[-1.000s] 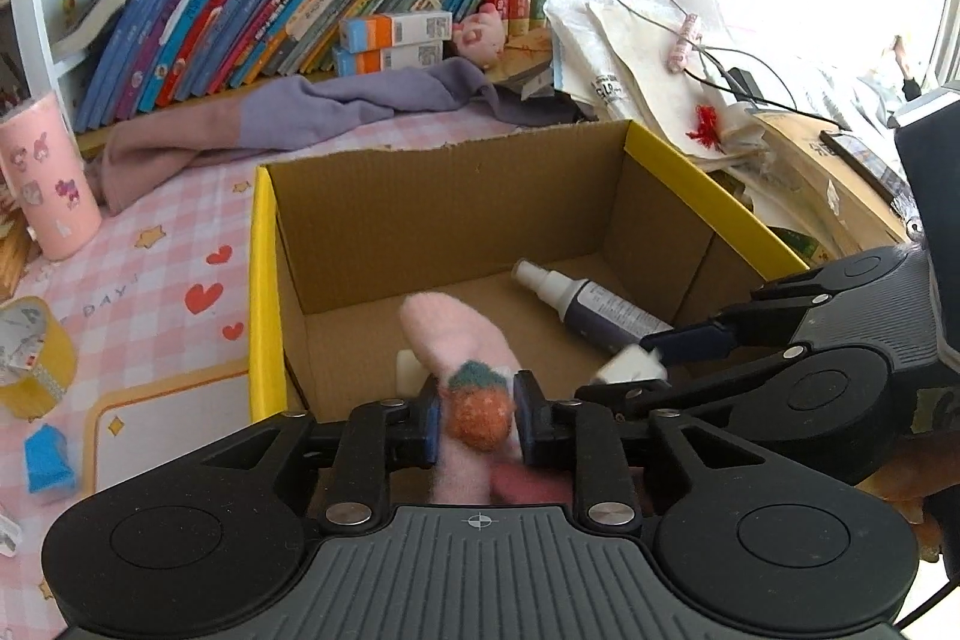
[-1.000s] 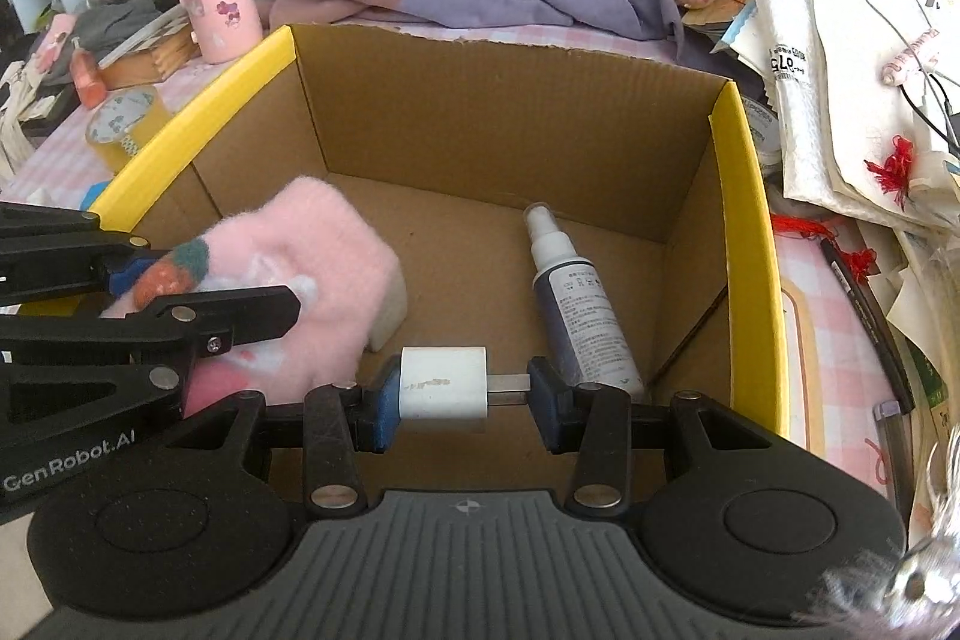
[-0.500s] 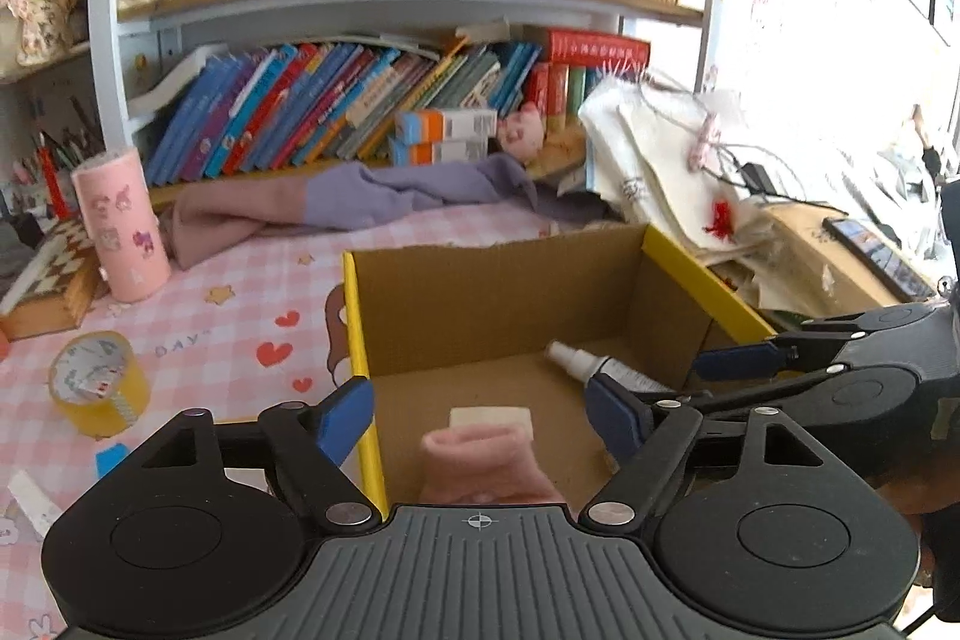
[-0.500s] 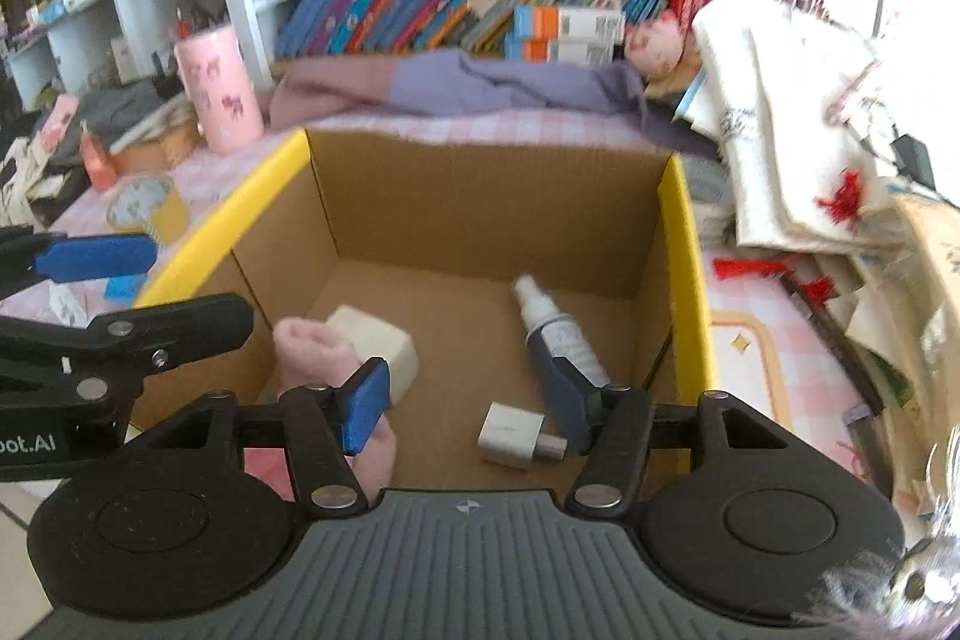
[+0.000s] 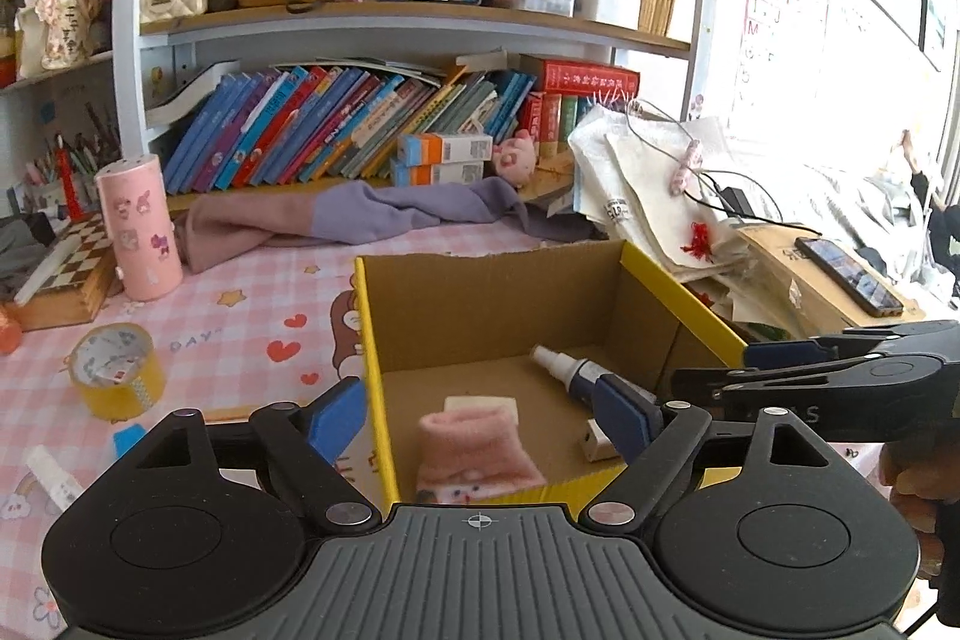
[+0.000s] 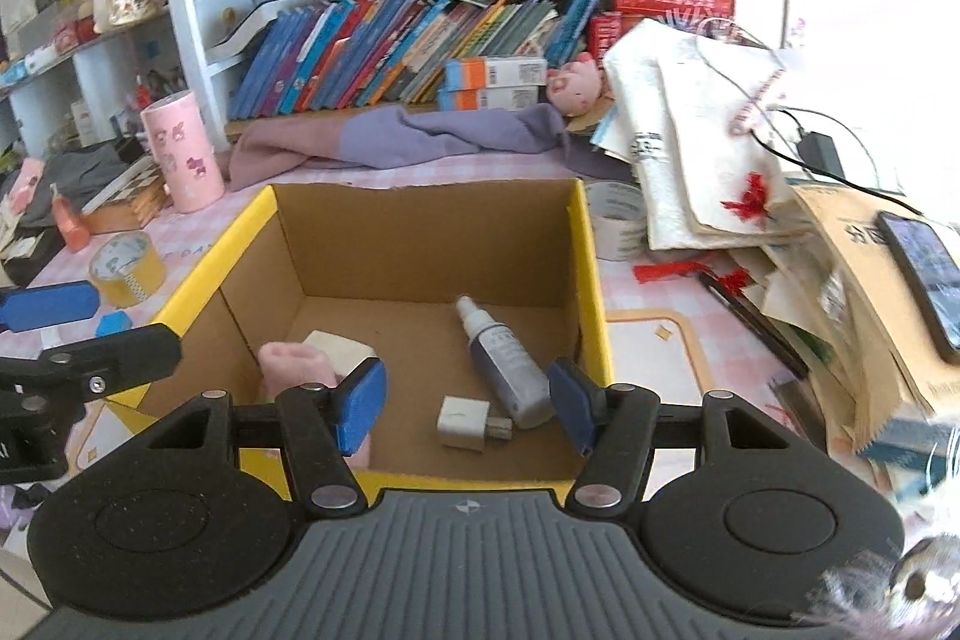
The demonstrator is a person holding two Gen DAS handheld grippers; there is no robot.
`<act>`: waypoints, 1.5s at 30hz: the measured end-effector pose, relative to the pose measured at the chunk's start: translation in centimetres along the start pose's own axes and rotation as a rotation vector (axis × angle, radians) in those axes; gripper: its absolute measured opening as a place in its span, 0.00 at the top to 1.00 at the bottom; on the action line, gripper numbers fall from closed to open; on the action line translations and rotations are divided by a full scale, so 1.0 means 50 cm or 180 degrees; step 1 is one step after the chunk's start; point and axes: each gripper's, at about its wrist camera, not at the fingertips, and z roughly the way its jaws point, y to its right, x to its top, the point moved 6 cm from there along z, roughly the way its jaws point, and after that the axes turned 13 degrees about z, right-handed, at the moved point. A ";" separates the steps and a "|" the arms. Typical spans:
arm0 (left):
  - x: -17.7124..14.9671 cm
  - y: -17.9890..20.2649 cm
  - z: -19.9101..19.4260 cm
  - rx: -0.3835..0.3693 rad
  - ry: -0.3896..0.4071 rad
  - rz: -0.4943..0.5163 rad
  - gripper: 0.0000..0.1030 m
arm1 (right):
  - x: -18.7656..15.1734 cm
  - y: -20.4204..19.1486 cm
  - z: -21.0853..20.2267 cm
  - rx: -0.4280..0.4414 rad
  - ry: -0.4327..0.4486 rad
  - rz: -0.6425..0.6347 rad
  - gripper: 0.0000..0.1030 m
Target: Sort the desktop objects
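Both your left tongs and right tongs have just been opening and grip nothing above the box, where sock and charger lie.

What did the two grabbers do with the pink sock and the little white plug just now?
Both let go. The left gripper dropped the pink sock and the right gripper dropped the white plug into the cardboard box, jaws opening, then lifted back. The spray bottle stayed put.

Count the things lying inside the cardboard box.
4: pink sock front-left, white block behind it, spray bottle at right, white charger front-centre. The near wall could hide more.
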 end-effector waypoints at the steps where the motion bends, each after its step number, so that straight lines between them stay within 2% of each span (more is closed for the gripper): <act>1: -0.004 -0.001 -0.005 -0.0005 -0.0004 -0.0003 0.17 | -0.004 0.001 -0.005 -0.0018 0.0015 0.0021 0.44; 9: -0.039 -0.010 -0.045 -0.0062 -0.0023 0.0011 0.17 | -0.046 -0.004 -0.054 -0.0207 0.0135 0.0118 0.41; 21: -0.113 -0.032 -0.105 -0.0208 -0.0122 0.0220 0.16 | -0.157 -0.062 -0.100 -0.0382 -0.0022 0.0275 0.40; 28: -0.160 -0.060 -0.136 -0.0183 -0.0221 0.0257 0.13 | -0.214 -0.116 -0.113 -0.0360 -0.0163 0.0333 0.40; 35: -0.205 -0.104 -0.160 0.0057 -0.0443 0.0190 0.13 | -0.257 -0.169 -0.126 -0.0285 -0.0279 0.0297 0.40; 39: -0.221 -0.122 -0.177 0.0049 -0.0460 0.0150 0.12 | -0.281 -0.203 -0.129 -0.0226 -0.0346 0.0218 0.40; 45: -0.239 -0.129 -0.197 0.0004 -0.0482 0.0252 0.12 | -0.309 -0.241 -0.130 -0.0173 -0.0430 0.0190 0.39</act>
